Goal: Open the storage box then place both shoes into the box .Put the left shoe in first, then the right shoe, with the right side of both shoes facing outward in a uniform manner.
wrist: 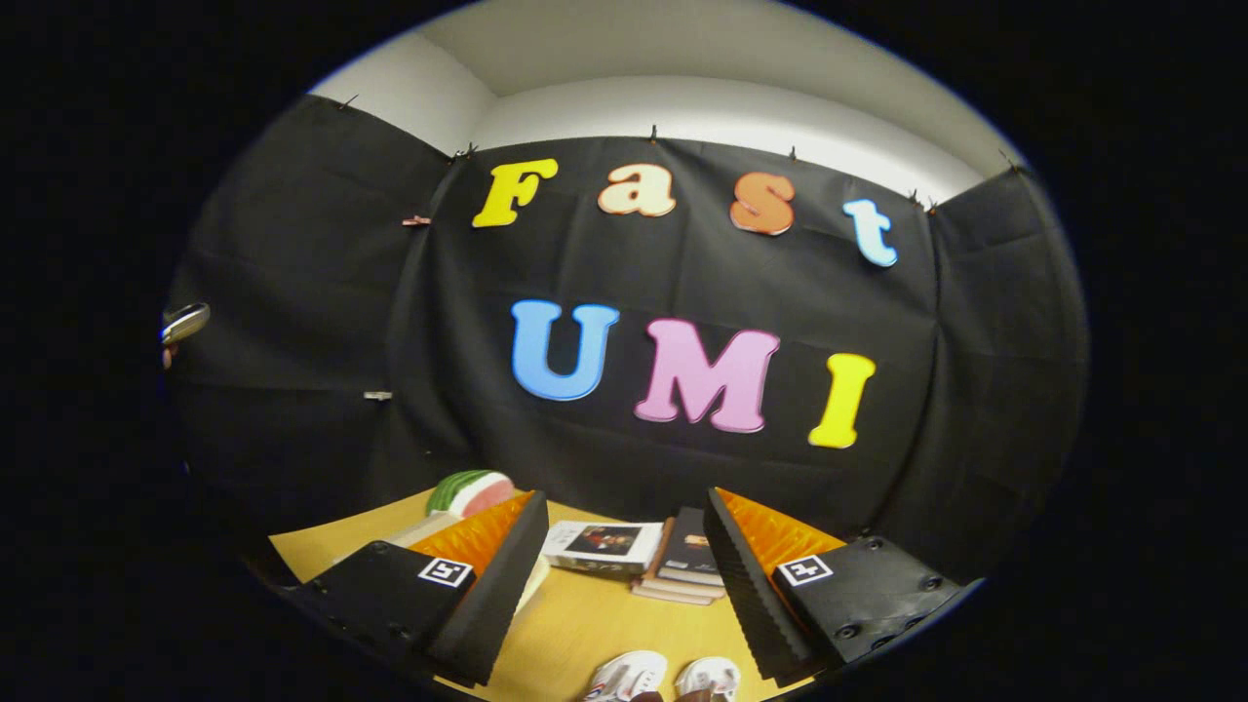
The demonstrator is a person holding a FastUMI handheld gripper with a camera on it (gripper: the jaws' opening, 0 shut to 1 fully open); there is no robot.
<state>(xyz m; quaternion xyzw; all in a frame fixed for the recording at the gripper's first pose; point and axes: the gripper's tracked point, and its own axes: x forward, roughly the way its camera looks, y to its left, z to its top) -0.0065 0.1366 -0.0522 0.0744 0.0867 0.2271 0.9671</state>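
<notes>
Your fingers (pixel 624 585) are wide apart w/ nothing held, shoes (pixel 663 676) barely peeking below them, so a blind reach could grab the wrong shoe.

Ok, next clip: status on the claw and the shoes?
Claw open, holding nothing, raised over the wooden table. Pair of white sneakers below, between the fingers, untouched. Stacked books beyond the fingers; nothing in the way.
</notes>
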